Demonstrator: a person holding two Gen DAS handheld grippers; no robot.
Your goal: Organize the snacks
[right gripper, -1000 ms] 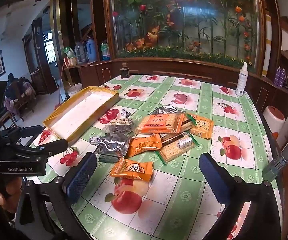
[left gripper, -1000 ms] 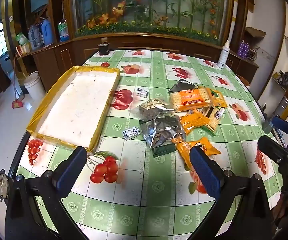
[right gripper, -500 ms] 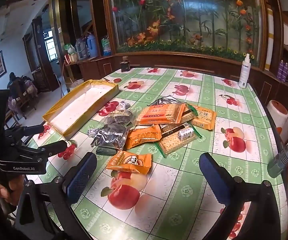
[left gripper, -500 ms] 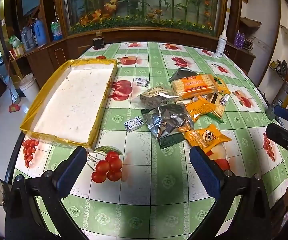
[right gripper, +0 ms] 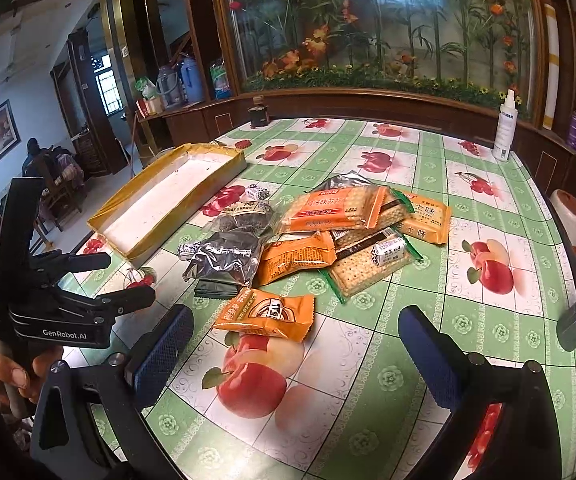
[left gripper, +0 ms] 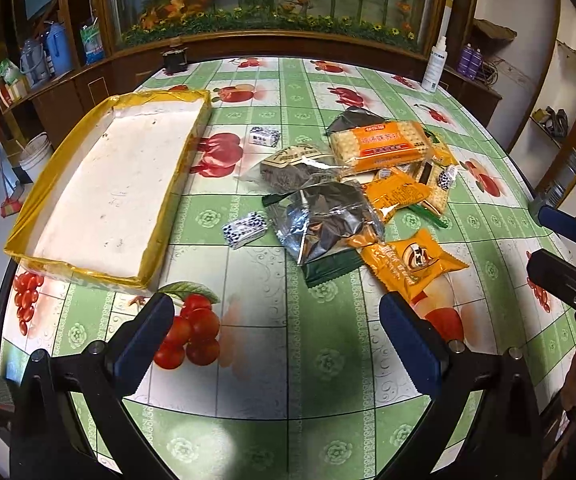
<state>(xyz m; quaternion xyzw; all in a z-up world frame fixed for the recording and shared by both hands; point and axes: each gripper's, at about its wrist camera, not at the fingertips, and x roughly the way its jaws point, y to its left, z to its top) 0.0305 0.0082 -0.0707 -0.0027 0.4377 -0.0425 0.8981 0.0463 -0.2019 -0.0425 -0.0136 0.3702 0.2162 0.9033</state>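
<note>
A heap of snack packs lies mid-table: a long orange cracker pack (left gripper: 380, 144) (right gripper: 336, 208), a crumpled silver foil bag (left gripper: 324, 220) (right gripper: 224, 256), and a small orange packet (left gripper: 412, 264) (right gripper: 266, 314) nearest me. Two small wrapped candies (left gripper: 246, 228) (left gripper: 264, 136) lie loose to the heap's left. A shallow yellow tray (left gripper: 108, 184) (right gripper: 168, 200) with a white bottom holds nothing. My left gripper (left gripper: 276, 320) (right gripper: 124, 280) hovers open over the near table, short of the foil bag. My right gripper (right gripper: 296, 324) (left gripper: 556, 246) is open just before the orange packet.
A white spray bottle (left gripper: 434, 68) (right gripper: 504, 128) and a small dark box (left gripper: 175, 60) stand at the table's far edge. The round table (left gripper: 296, 360) has a green fruit-print cloth. A wooden cabinet with a plant display runs behind. A hand (right gripper: 12, 368) holds the left gripper.
Both grippers have come forward and lower toward the table, so the snack heap and tray sit closer. Both stay open and nothing on the table has moved.
</note>
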